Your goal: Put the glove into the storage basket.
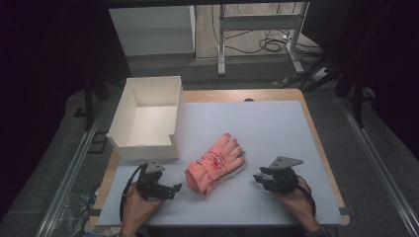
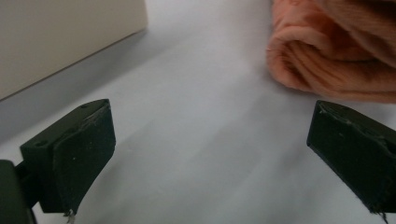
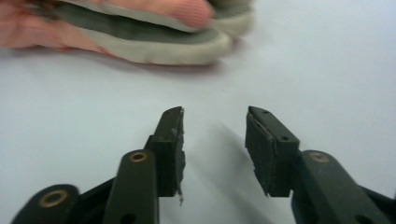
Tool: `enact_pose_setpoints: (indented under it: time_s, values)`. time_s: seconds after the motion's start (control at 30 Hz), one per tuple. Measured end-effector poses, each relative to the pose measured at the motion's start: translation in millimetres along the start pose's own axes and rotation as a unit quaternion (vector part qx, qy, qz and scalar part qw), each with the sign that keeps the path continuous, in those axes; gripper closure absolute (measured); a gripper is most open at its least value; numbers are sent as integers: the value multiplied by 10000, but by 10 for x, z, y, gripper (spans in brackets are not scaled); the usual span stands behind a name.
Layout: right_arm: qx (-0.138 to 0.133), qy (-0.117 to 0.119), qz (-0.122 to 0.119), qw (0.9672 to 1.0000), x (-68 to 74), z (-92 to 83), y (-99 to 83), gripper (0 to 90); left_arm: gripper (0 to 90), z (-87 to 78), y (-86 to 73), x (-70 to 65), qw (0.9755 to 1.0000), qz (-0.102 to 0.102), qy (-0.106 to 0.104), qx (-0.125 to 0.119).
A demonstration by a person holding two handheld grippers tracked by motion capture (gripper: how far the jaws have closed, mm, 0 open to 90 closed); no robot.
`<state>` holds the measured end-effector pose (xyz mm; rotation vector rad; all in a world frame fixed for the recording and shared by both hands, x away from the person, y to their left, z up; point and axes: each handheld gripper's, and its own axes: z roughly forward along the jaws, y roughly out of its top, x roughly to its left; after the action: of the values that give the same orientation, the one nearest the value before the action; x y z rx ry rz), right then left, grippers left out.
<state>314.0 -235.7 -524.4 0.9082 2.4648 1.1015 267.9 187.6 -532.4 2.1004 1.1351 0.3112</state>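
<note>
A pair of salmon-pink gloves (image 1: 217, 162) with grey palms lies stacked in the middle of the white mat, fingers pointing to the far right. My left gripper (image 1: 176, 188) rests low on the mat just left of the glove cuffs (image 2: 327, 56), its jaws wide open with bare mat between them. To the right of the gloves my right gripper (image 1: 258, 178) points at the grey-edged side of the gloves (image 3: 154, 37), a short gap away. Its jaws stand partly open and nothing is between them.
An open white box (image 1: 148, 118) stands at the back left of the mat, its near wall (image 2: 56, 37) close to my left gripper. The mat covers a wooden table (image 1: 316, 128). Desk legs and cables lie on the floor beyond.
</note>
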Motion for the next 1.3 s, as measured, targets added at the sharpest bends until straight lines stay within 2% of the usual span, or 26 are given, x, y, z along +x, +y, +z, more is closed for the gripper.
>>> enact_pose_setpoints:
  time_s: [0.03,0.13,0.2,0.3,0.4,0.5,0.57,0.7,0.77,0.83,1.03,1.17,1.3]
  values:
    - [0,-135,74,9999,-71,-18,-32,522,9,-41,13,-37,9999,65,-51,65]
    - [76,-307,129,9994,-139,-25,-68,465,5,-115,48,-78,9998,84,-157,73]
    - [59,-345,175,9992,-171,-26,-92,434,0,-183,96,-112,9996,125,-258,45]
    - [118,-570,164,9982,-186,-23,-95,333,0,-252,175,-170,9992,235,-309,35]
    - [147,-546,234,9981,-208,-19,-95,311,0,-303,292,-252,9986,416,-326,53]
    - [178,-658,290,9973,-211,-7,-95,241,0,-311,360,-298,9981,505,-351,56]
    - [182,-620,340,9973,-220,-7,-95,236,0,-305,489,-358,9970,678,-349,119]
    - [176,-631,329,9973,-218,-4,-97,234,0,-268,676,-427,9960,779,-420,121]
    - [172,-623,333,9974,-219,-4,-98,234,0,-258,708,-441,9957,806,-442,128]
    - [167,-625,335,9973,-219,-3,-100,234,0,-179,843,-522,9943,921,-507,148]
    - [165,-625,329,9974,-221,-4,-102,234,0,28,1006,-645,9928,1042,-541,244]
    - [150,-619,336,9974,-221,-3,-104,234,0,277,1094,-734,9924,1104,-337,426]
    - [147,-618,334,9974,-221,-3,-105,234,0,452,1091,-776,9914,1132,-254,597]
